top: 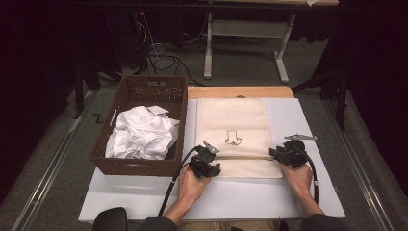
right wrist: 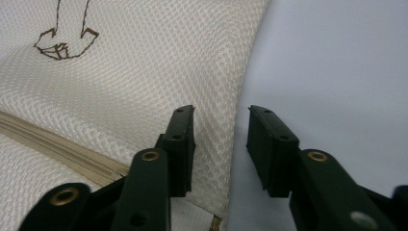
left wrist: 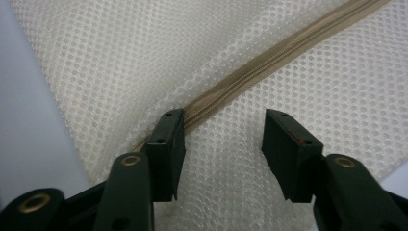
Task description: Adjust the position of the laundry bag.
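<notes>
While the high view adds a brown basket (top: 139, 125) left of the mesh bag (top: 235, 139), the left gripper (left wrist: 223, 132) and right gripper (right wrist: 221, 130) views show cream netting, tan zipper (left wrist: 269, 62), jaws spread.

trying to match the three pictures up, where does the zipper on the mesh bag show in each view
High view: the zipper crosses the mesh bag near its front edge, between both grippers.
Left gripper view: it runs diagonally from the left jaw to the upper right.
Right gripper view: lower left, beside the left jaw.
Shared landmark: the zipper itself.
</notes>
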### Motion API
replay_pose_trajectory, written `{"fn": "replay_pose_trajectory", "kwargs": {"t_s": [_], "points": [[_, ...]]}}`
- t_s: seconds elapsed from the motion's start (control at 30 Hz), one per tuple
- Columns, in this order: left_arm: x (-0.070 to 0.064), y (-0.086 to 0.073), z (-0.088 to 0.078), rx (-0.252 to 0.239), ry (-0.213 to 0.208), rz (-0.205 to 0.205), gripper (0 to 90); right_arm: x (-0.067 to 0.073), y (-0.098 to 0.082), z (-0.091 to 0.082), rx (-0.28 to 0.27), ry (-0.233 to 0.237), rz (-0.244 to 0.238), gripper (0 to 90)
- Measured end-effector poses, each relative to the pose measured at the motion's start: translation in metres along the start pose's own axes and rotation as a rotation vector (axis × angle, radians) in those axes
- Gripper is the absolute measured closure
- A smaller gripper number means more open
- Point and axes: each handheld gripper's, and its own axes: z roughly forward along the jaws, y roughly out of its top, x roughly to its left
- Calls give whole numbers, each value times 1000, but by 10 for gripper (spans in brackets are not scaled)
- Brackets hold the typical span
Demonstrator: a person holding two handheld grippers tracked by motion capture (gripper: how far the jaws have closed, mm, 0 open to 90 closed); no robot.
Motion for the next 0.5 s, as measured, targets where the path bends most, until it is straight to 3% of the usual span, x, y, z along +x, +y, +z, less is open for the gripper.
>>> {"fn": "replay_pose_trajectory", "kwargs": {"t_s": [0.13,0.17,0.23,0.27,0.4,0.5], "points": [[1,2,1,-9,0,5,623,1,0,2,-5,-5,-21,771],[1,2,2,-13,0,9,693,2,0,2,-4,-12,-39,811],[1,2,3,-20,-3,12,704,2,0,2,-6,-12,-51,828],[1,2,3,-23,-12,16,790,3,0,1,-6,-15,-65,858],[3,4,4,-28,-25,15,884,1,0,-3,-13,-21,-69,879],[5,5,5,-30,-36,14,895,0,0,-3,-17,-23,-71,881]]}}
